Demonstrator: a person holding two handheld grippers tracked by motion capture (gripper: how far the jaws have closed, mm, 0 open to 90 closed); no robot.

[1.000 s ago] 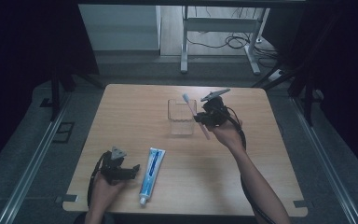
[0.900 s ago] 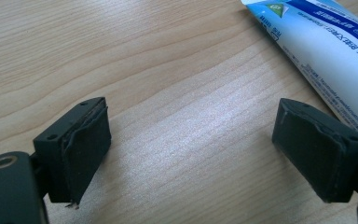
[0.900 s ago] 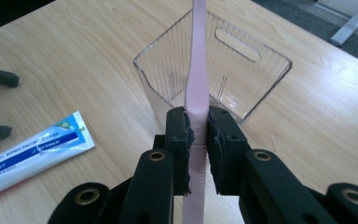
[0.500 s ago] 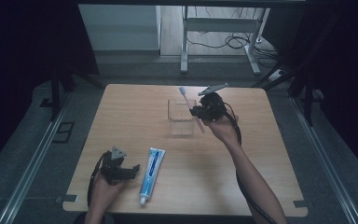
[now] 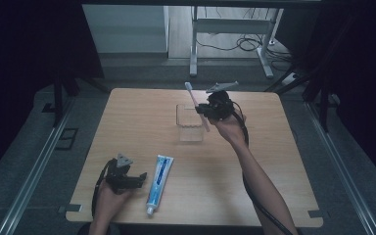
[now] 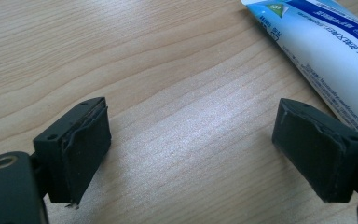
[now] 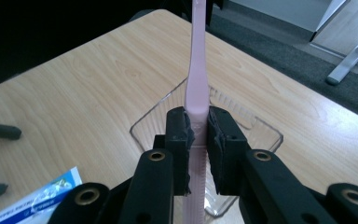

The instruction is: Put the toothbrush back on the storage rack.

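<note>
Gripping the pink toothbrush point(image 7: 197, 65) tightly above the clear cup point(image 5: 190, 122), the right gripper point(image 5: 206, 110) hasn't dropped it in; the left gripper point(image 6: 191, 149) rests wide open, empty, beside the toothpaste tube point(image 5: 159, 177).

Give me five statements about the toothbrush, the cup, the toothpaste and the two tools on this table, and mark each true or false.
1. The right tool is shut on the pink toothbrush. True.
2. The toothbrush lies flat on the table. False: it is held up above the clear cup.
3. The left tool holds the toothpaste. False: its jaws stand open with only bare table between them, the tube beside them.
4. The toothpaste lies flat on the table. True.
5. The cup is tipped on its side. False: it stands upright.
</note>
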